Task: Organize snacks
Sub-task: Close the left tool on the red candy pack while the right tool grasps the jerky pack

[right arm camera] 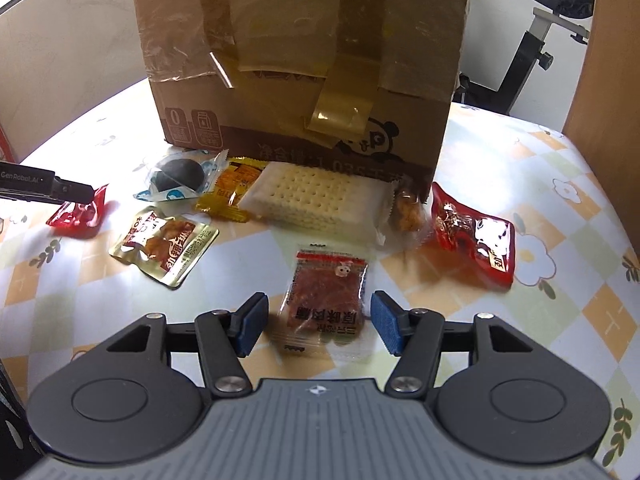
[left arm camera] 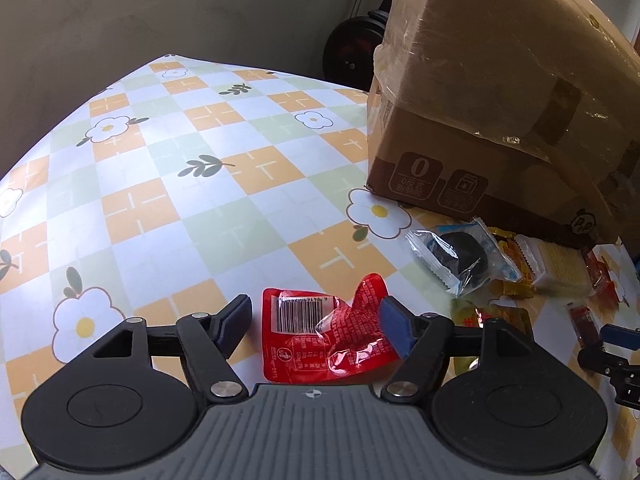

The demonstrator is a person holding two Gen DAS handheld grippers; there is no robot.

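Landmark: taped cardboard box standing on the flower-patterned tablecloth.
Left gripper: fingers apart around a crumpled red packet, well out from the box's left corner; the right pad touches the packet's raised corner, the left pad stands clear.
Right gripper: fingers apart, a clear-wrapped dried-meat packet between them, pads not pressing, in front of the box.
Cracker pack: against the box's front.
Dark round cookie packet: at the box's front left corner.
Gold packet: in front of the box, left of the crackers.
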